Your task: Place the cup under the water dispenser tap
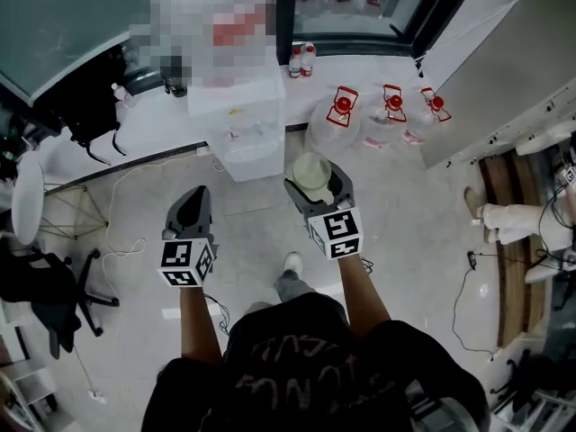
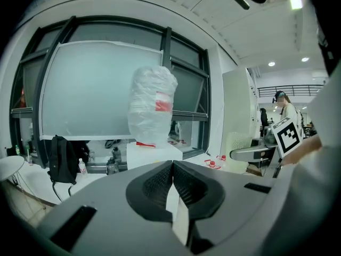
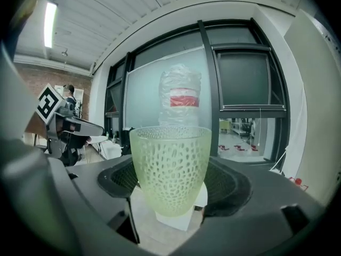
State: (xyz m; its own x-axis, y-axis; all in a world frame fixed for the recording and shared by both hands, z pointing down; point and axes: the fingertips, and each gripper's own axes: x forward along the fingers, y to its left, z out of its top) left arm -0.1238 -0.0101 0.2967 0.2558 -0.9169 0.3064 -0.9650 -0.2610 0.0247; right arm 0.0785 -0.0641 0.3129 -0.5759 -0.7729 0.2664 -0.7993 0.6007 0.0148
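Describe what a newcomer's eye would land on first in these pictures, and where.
The dimpled pale-green cup, upright in the right gripper, stands out first. Ahead of it stands the white water dispenser by the window wall, and the left gripper is shut and empty.

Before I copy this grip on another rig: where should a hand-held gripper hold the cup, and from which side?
Probably the lower wall, from the side, as the right hand-held gripper holds the cup now: it stands upright and narrows downward, so the wider rim resists slipping.
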